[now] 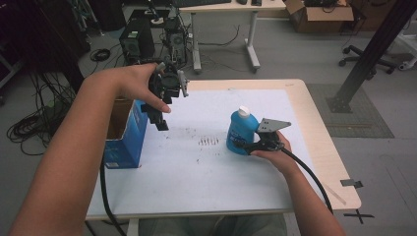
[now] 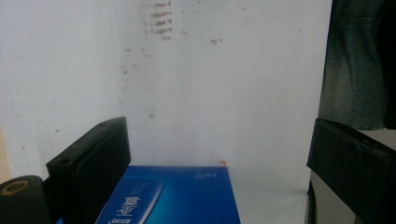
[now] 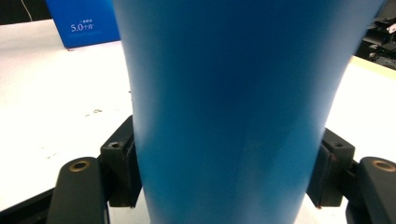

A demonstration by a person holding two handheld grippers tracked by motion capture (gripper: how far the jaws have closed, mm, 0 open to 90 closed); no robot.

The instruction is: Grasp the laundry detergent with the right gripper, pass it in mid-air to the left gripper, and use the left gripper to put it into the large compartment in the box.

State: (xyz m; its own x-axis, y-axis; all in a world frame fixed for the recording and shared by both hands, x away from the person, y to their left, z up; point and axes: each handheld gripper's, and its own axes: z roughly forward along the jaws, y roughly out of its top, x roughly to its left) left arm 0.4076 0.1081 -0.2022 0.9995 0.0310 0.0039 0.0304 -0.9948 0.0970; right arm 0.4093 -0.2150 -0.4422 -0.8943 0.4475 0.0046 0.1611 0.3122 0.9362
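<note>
Bottle (image 3: 229, 107) grasped: my right gripper (image 1: 252, 142) has its jaws pressed against both sides of the blue bottle's lower body, which stands upright on the white mat (image 1: 196, 167), right of centre. I judge the grip made and the lift and carry left, likely toward the open blue box (image 1: 125, 132) at the mat's left edge. My right hand lies low beside the bottle. Farther off, my left gripper (image 1: 160, 115) hangs above the box, pointing down, jaws released and empty.

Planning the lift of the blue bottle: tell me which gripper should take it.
Right. The right gripper has its jaws against both sides of the bottle; the left gripper hangs open above the box.
</note>
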